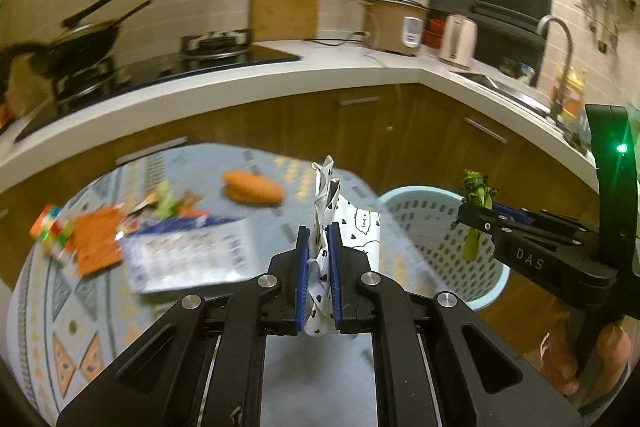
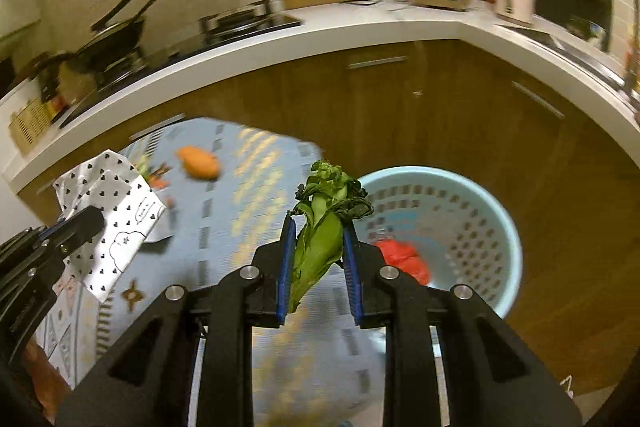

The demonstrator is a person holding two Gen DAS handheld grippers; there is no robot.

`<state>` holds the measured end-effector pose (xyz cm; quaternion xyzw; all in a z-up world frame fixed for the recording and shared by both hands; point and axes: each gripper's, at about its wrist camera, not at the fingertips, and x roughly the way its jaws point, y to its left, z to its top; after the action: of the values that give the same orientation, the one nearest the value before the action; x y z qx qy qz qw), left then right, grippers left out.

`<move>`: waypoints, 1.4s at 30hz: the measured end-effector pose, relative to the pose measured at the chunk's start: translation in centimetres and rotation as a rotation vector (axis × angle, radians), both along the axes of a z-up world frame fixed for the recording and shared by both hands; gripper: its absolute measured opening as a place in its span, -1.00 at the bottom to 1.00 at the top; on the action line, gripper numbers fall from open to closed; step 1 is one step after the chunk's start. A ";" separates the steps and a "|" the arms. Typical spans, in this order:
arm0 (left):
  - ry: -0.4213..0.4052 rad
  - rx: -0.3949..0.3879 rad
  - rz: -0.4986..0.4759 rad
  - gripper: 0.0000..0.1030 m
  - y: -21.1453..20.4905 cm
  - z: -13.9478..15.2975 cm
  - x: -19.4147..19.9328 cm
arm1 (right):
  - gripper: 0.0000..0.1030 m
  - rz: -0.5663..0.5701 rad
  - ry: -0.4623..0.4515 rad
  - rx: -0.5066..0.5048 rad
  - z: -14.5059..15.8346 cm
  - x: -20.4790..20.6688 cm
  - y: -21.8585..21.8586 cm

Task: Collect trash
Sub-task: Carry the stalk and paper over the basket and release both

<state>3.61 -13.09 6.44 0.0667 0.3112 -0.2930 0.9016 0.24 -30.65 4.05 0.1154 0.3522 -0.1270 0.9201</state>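
Note:
My left gripper [image 1: 319, 239] is shut on a crumpled white wrapper with black hearts [image 1: 326, 205] and holds it above the patterned table [image 1: 68, 307]. It also shows in the right wrist view [image 2: 116, 223]. My right gripper [image 2: 316, 235] is shut on a wilted green vegetable stalk [image 2: 322, 227], held near the rim of a light blue perforated basket [image 2: 476, 223] beside the table. The stalk also shows in the left wrist view [image 1: 476, 211], over the basket [image 1: 432, 223]. Something red [image 2: 402, 259] lies inside the basket.
On the table lie an orange carrot-like item [image 1: 252, 187], a printed sheet [image 1: 188, 255], orange wrappers [image 1: 98, 243], a colourful cube [image 1: 50, 229] and green scraps [image 1: 166, 199]. Behind runs a white counter [image 1: 280, 75] with a stove, wok, rice cooker and sink.

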 end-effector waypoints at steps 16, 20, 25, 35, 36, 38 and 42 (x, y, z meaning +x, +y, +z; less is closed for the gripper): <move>0.086 0.082 -0.145 -0.85 -11.1 -3.9 1.9 | -0.61 -0.149 0.098 0.073 -4.4 -1.1 -9.1; 0.147 0.098 -0.175 -0.84 -13.0 -5.5 2.3 | -0.61 -0.161 0.134 0.104 -5.9 -0.9 -10.2; 0.230 0.091 -0.187 -0.61 -14.1 -7.1 3.0 | -0.60 -0.173 0.166 0.118 -7.2 -0.9 -10.8; 0.174 0.080 -0.171 0.13 -13.2 -6.1 2.3 | -0.01 -0.180 0.158 0.113 -7.3 -1.1 -10.9; 0.175 0.075 -0.168 0.13 -12.9 -6.0 2.3 | -0.01 -0.179 0.155 0.112 -7.2 -1.2 -10.9; 0.176 0.065 -0.159 0.14 -12.5 -5.8 2.3 | -0.01 -0.174 0.146 0.110 -6.8 -1.2 -10.7; 0.170 0.050 -0.139 0.14 -11.2 -5.4 2.3 | -0.01 -0.145 0.131 0.079 -5.9 -1.1 -9.4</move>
<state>5.95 -24.30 1.07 0.0855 0.3884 -0.3516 0.8475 -0.84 -40.07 -1.89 0.1685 0.4070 -0.1866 0.8781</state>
